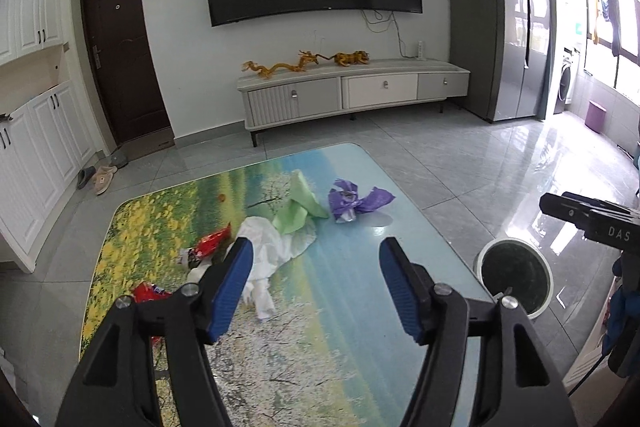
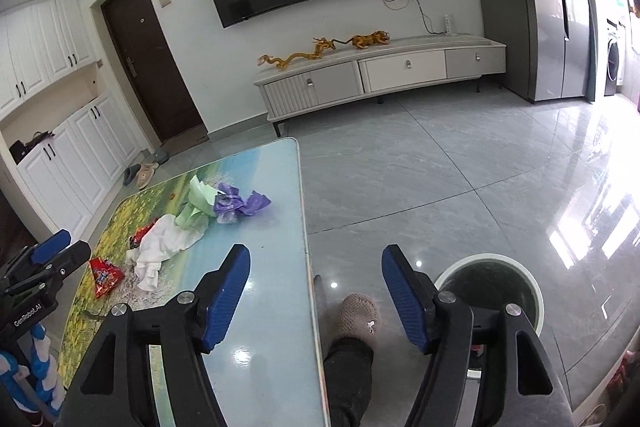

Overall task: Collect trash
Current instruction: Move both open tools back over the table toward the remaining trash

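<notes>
On the low table with its printed meadow scene, the rubbish lies in a loose string: at the left a red snack wrapper near the table's edge, then a second red wrapper tucked against a crumpled white tissue, then a creased pale green paper standing partly upright, and last a knotted purple plastic bag, all touching or just beside one another. From the left wrist view the left gripper hangs over the table, its blue pads spread wide with nothing between them, and its left finger hides most of the near red wrapper; the right wrist view shows that wrapper whole, a flat triangle with white print. Only the right wrist view shows a foot in a beige knitted slipper on the grey floor beside the table's edge, seen between the spread, empty fingers of the right gripper, which straddles that edge. A round white bin with a dark liner stands on the floor just right of the table, visible in both views. Beyond it, at the far right of the left wrist view, the right gripper pokes in from the edge.
</notes>
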`<state>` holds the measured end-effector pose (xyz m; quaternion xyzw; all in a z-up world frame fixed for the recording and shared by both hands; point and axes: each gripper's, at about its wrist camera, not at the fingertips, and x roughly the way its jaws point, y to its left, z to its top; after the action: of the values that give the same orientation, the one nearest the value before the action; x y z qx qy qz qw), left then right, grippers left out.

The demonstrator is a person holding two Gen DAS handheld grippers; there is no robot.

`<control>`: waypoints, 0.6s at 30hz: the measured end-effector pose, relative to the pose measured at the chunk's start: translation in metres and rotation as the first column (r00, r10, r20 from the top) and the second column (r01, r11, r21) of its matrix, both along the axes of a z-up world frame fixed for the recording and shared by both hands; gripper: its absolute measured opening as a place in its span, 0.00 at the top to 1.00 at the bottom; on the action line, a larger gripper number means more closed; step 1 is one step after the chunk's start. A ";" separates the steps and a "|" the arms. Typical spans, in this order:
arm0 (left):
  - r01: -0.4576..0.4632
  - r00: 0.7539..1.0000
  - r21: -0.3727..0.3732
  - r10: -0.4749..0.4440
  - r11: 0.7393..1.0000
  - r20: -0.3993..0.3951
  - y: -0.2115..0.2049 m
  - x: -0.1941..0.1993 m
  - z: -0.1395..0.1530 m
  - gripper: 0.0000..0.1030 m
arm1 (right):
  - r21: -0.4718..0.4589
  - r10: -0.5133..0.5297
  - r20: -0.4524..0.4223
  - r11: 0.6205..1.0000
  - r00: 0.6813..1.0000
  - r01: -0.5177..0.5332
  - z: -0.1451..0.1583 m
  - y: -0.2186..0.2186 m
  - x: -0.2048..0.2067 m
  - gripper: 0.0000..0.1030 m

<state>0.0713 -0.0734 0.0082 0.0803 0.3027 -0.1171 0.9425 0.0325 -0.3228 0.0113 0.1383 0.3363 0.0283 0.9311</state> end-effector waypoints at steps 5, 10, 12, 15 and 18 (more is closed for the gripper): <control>-0.077 0.997 -0.003 0.077 0.997 0.011 0.034 -0.007 0.002 0.38 | -0.023 0.060 0.003 0.998 0.998 -0.060 0.006 0.033 0.012 0.30; -0.134 0.991 -0.009 0.134 0.991 0.016 0.064 -0.011 -0.001 0.37 | -0.031 0.109 0.001 0.994 0.994 -0.109 0.008 0.062 0.021 0.28; -0.154 0.988 -0.013 0.154 0.988 0.018 0.075 -0.013 -0.002 0.36 | -0.036 0.121 -0.002 0.992 0.993 -0.121 0.008 0.072 0.024 0.28; -0.175 0.984 -0.026 0.175 0.984 0.015 0.089 -0.013 -0.003 0.34 | -0.044 0.140 -0.006 0.989 0.990 -0.141 0.009 0.088 0.028 0.27; -0.190 0.981 -0.039 0.191 0.981 0.017 0.100 -0.015 -0.005 0.34 | -0.054 0.154 -0.008 0.987 0.988 -0.154 0.011 0.102 0.031 0.23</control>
<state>0.0567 0.0263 0.0036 0.0347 0.2971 -0.0311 0.9537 0.0638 -0.2211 0.0226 0.0867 0.3482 0.0910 0.9290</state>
